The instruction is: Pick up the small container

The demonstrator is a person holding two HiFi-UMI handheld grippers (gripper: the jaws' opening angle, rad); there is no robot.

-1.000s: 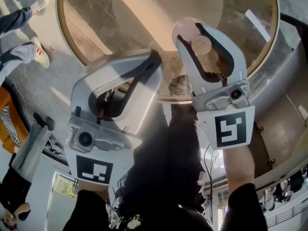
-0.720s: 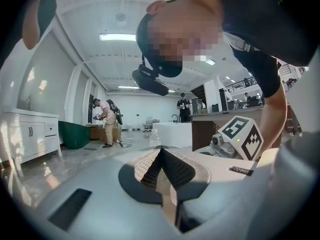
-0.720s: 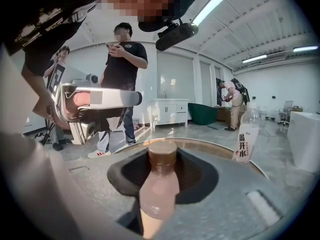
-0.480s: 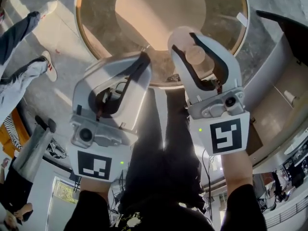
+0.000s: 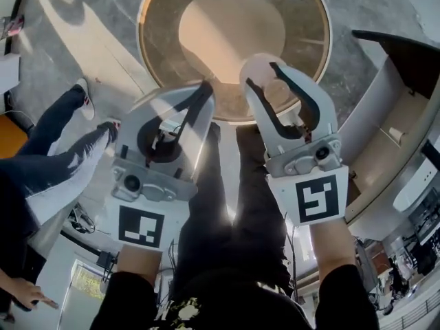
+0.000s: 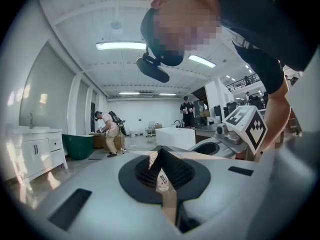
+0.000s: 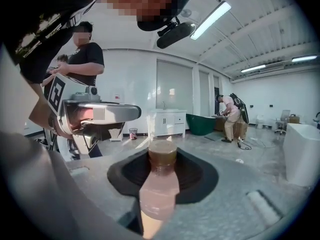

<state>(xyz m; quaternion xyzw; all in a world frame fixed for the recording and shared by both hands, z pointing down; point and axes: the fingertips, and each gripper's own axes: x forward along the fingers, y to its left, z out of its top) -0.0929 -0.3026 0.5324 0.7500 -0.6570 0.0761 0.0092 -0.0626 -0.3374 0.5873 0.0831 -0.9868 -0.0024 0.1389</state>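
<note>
The small container (image 5: 278,92) is a pale pink translucent bottle with a brown cap (image 7: 162,154). My right gripper (image 5: 275,74) is shut on it, and its dark pads press on both sides of the bottle (image 7: 159,191). In the head view it is held up over the near edge of a round table (image 5: 155,60). My left gripper (image 5: 204,89) sits beside it to the left with its jaws together, and a small printed tag (image 6: 161,178) shows at the seam. From the right gripper view the left gripper (image 7: 92,115) is at the left.
The round table has a tan centre (image 5: 230,26) and a marbled ring with a brass rim. A second person's legs (image 5: 62,157) stand at the left. A curved counter (image 5: 385,150) runs along the right. A white cabinet (image 7: 167,121), a green tub (image 7: 202,124) and a bending person (image 7: 232,111) lie farther off.
The head view has drawn back: the table now looks smaller and higher in frame. A person's legs have moved in closer at the left. Both grippers keep their hold and spacing.
</note>
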